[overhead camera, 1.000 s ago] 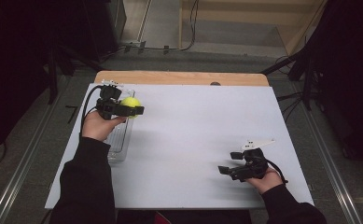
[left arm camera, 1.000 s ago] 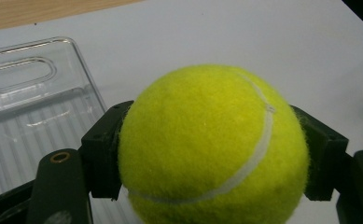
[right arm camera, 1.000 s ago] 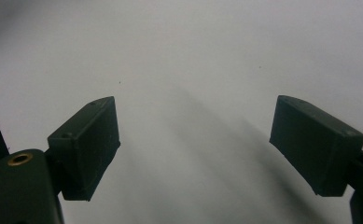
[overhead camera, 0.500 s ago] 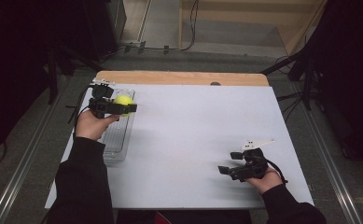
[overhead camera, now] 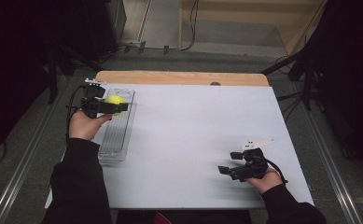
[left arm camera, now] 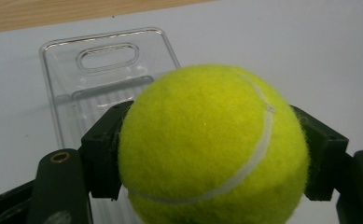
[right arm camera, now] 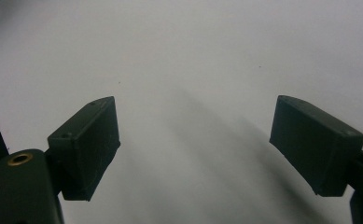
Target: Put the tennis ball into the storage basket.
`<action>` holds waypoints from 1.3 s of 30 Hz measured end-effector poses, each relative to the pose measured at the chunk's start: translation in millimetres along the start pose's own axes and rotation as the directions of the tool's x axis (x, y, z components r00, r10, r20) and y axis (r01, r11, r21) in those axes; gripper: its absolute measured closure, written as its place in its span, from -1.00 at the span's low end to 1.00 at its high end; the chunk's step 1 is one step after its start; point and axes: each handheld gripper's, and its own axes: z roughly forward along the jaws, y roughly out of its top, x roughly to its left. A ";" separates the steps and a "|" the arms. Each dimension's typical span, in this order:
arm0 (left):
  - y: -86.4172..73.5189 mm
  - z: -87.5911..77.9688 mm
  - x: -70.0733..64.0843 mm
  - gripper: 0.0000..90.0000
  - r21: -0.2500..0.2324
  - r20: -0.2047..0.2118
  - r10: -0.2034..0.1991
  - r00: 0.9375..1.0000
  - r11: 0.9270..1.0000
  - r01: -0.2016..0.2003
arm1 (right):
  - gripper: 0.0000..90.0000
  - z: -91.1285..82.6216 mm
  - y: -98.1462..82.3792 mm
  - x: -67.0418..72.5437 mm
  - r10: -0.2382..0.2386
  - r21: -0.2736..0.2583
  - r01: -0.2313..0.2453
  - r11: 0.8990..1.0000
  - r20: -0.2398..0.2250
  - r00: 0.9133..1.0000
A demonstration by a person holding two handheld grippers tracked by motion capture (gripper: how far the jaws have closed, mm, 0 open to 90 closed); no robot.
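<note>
Ball (overhead camera: 114, 99): we hold it clamped in the left gripper (overhead camera: 108, 108) above the tray (overhead camera: 116, 140)'s far end. Not yet set down. Right gripper (overhead camera: 229, 170): jaws apart, idle on the table (overhead camera: 193, 130).

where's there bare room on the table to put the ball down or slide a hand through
The widest free patch is the white table top between the clear tray on the left and the right claw, open, near the front right. The far strip up to the wooden edge is bare too. It is crowded at the left edge: the left claw holds the tennis ball over the tray.
</note>
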 end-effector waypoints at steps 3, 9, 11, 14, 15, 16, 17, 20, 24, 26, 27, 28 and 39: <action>-0.9 0.6 2.2 -0.41 0.000 -0.004 -0.007 1.000 1.000 0.007 | -0.69 0.0 -0.1 -0.1 0.001 0.000 -0.001 1.000 -0.002 1.000; -1.3 4.2 2.1 -0.41 0.003 -0.011 -0.008 1.000 1.000 0.008 | -0.69 -0.5 -0.3 -0.1 0.005 -0.003 -0.005 1.000 -0.001 1.000; -1.6 6.1 2.5 -0.41 0.009 -0.011 -0.010 1.000 1.000 0.010 | -0.69 -0.5 -0.4 -0.1 0.005 -0.002 -0.005 1.000 -0.001 1.000; -1.9 8.4 3.1 -0.41 0.015 -0.009 -0.013 1.000 1.000 0.013 | -0.69 -0.8 -0.7 -0.1 0.006 -0.003 -0.006 1.000 -0.001 1.000; -2.0 9.0 3.5 -0.41 0.016 -0.010 -0.014 1.000 1.000 0.014 | -0.69 -0.9 -0.8 -0.1 0.006 -0.003 -0.006 1.000 0.000 1.000; -2.2 9.7 4.0 -0.41 0.016 -0.010 -0.016 1.000 1.000 0.017 | -0.69 -1.0 -0.9 -0.2 0.004 -0.003 -0.004 1.000 0.000 1.000; -2.5 10.4 4.2 -0.41 0.013 -0.011 -0.019 1.000 1.000 0.019 | -0.69 -1.1 -1.0 -0.2 0.005 -0.004 -0.005 1.000 -0.001 1.000; -3.4 13.2 6.0 -0.42 0.014 -0.016 -0.026 1.000 1.000 0.027 | -0.69 -1.4 -1.4 -0.1 0.005 -0.005 -0.005 1.000 0.000 1.000; -5.3 17.8 8.2 -0.42 0.018 -0.022 -0.032 0.999 0.999 0.032 | -0.69 -1.9 -1.8 0.0 0.008 -0.004 -0.008 1.000 0.002 1.000; -6.5 20.2 9.6 -0.42 0.024 -0.027 -0.037 0.999 0.999 0.037 | -0.69 -1.9 -1.9 -0.1 0.009 -0.006 -0.009 1.000 0.002 1.000; -7.0 21.3 10.3 -0.42 0.025 -0.026 -0.039 0.999 0.999 0.039 | -0.69 -2.1 -1.9 0.1 0.010 -0.005 -0.010 1.000 0.003 1.000; -7.3 22.2 10.8 -0.42 0.029 -0.029 -0.039 0.999 0.999 0.040 | -0.69 -2.1 -2.0 0.1 0.009 -0.006 -0.009 1.000 0.003 1.000; -10.4 30.7 13.5 -0.42 0.049 -0.041 -0.048 0.998 0.998 0.050 | -0.69 -2.4 -2.4 0.0 0.007 -0.006 -0.007 1.000 0.003 1.000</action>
